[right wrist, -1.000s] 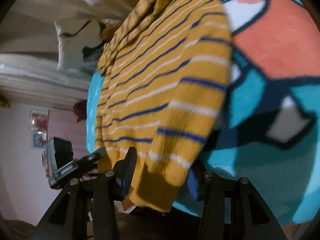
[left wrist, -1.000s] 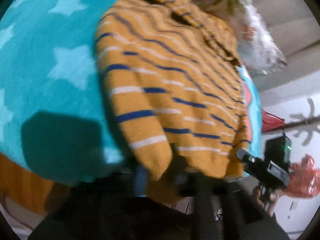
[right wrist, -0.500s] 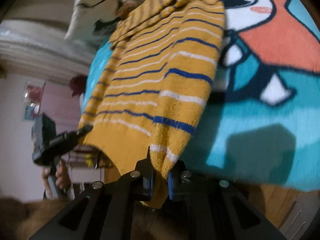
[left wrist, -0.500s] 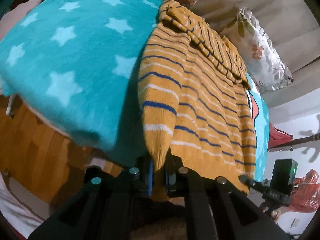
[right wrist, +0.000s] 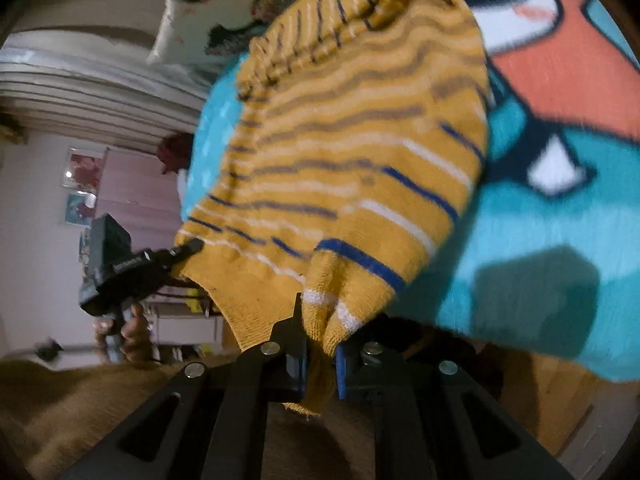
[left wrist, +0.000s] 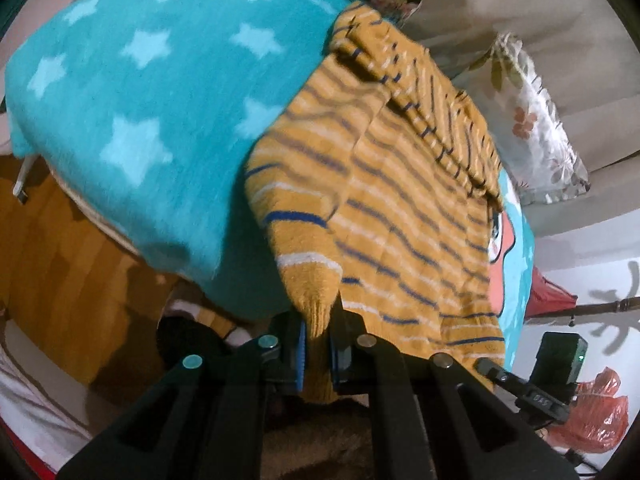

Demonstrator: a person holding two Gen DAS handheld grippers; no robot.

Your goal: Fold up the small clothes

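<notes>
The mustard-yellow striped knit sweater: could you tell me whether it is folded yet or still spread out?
Still spread, not folded: the mustard-yellow striped knit sweater stretches over the teal blanket, its hem corners pinched by left gripper and right gripper.

The bed is covered by a teal star-patterned blanket [left wrist: 132, 92], on which a mustard striped sweater [left wrist: 400, 200] is spread.

No legible text, only blurred lettering on the other gripper [right wrist: 120, 270]

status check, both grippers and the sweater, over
Left gripper shut on sweater hem corner. Right gripper shut on the other corner. Sweater lies stretched over teal blanket. Nothing in the way.
</notes>
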